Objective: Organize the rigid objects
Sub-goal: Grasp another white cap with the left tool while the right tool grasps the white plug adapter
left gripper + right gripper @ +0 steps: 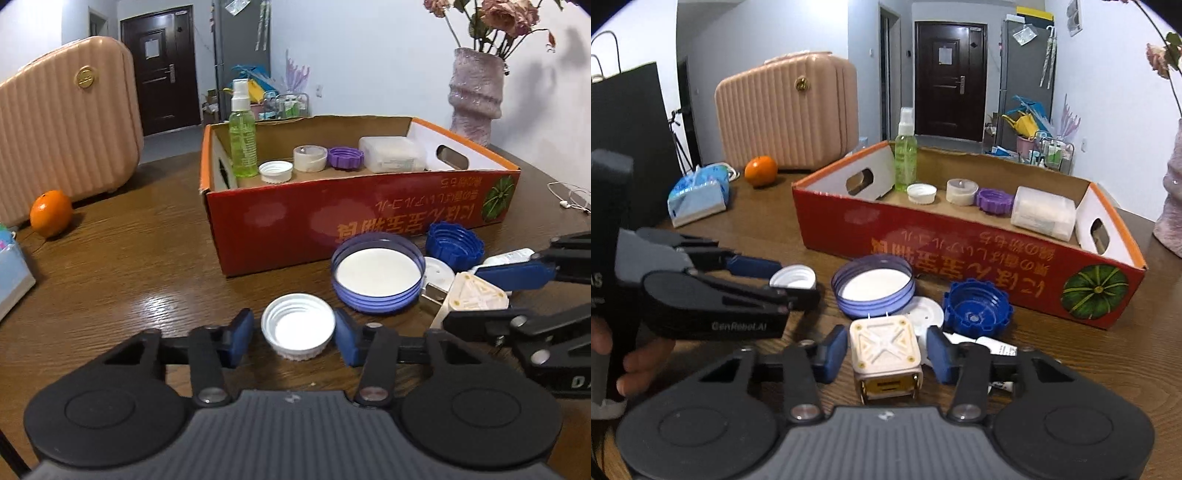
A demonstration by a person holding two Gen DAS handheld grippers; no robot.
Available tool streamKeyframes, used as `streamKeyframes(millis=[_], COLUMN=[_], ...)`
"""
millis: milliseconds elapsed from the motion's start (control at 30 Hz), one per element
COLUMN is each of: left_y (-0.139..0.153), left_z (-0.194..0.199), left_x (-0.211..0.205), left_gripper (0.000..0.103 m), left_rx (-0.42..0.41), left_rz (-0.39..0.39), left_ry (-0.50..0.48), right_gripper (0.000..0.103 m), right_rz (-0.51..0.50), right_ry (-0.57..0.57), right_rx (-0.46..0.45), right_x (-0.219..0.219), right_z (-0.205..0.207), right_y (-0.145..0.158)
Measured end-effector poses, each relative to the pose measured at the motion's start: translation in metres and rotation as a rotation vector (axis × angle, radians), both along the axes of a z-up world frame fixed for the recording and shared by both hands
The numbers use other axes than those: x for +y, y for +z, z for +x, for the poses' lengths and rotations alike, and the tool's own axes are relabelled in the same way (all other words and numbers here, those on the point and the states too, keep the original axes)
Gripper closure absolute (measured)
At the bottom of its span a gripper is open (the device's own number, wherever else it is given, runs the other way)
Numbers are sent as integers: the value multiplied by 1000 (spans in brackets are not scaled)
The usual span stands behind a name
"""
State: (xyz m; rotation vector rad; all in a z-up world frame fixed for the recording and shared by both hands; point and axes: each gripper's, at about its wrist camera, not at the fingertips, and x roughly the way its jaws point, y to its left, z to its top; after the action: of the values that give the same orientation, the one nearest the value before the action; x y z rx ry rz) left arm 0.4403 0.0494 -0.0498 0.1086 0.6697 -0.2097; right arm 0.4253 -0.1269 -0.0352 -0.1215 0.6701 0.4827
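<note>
Your left gripper (298, 338) sat low over the brown wooden table (129, 266) with its blue pads on either side of the white ribbed plastic screw cap (297, 326), which lay open side up on the wood; the right pad touched its rim, while a sliver of gap showed at the left pad, so you could not count it as clamped. Your right gripper (886, 355) straddled the cream square plug-in charger block (884, 354) in the same way, with small gaps on both sides, so the jaws were narrow but not yet pressing. Just beyond them lay the wide blue-rimmed jar lid (377, 273) with its white lining facing up, and beside it the dark blue notched bottle cap (454, 245). Behind those stood the red cardboard box (295, 221), already holding a green spray bottle (242, 144), a small white cap (275, 171), a purple ridged cap (345, 157) and a frosted plastic case (392, 153).
</note>
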Motion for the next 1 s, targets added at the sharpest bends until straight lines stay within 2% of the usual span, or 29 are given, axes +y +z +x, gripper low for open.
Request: streamKeyframes(millis=[33, 100, 167, 267, 367, 533, 600, 733, 1000], left_y=[0, 2, 7, 17, 23, 29, 30, 34, 41], left_z=[-1, -5, -16, -42, -84, -156, -178, -210, -232], left_x=[0, -4, -4, -4, -7, -18, -25, -44, -59], left_gripper=[62, 62, 62, 62, 62, 62, 62, 62, 62], left_rx=[-4, -12, -23, -51, -59, -75, -91, -138, -158], left_rz=[3, 20, 24, 39, -13, -110, -94, -15, -12], left_ry=[-5, -5, 13, 105, 156, 171, 173, 151, 138], right_gripper=[58, 65, 65, 65, 65, 65, 65, 65, 65], right_rz=[-1, 1, 4, 0, -1, -15, -14, -26, -4], right_ry=[2, -1, -8, -2, -3, -46, -58, -68, -104], right_rx=[1, 16, 19, 17, 19, -6, -6, -25, -56], right_x=[1, 1, -1, -6, -17, -37, -45, -57, -76], right_z=[1, 2, -2, -18, -44, -106, -132, -175, -207], right_y=[-2, -6, -7, -6, -6, -7, -8, -8, -1])
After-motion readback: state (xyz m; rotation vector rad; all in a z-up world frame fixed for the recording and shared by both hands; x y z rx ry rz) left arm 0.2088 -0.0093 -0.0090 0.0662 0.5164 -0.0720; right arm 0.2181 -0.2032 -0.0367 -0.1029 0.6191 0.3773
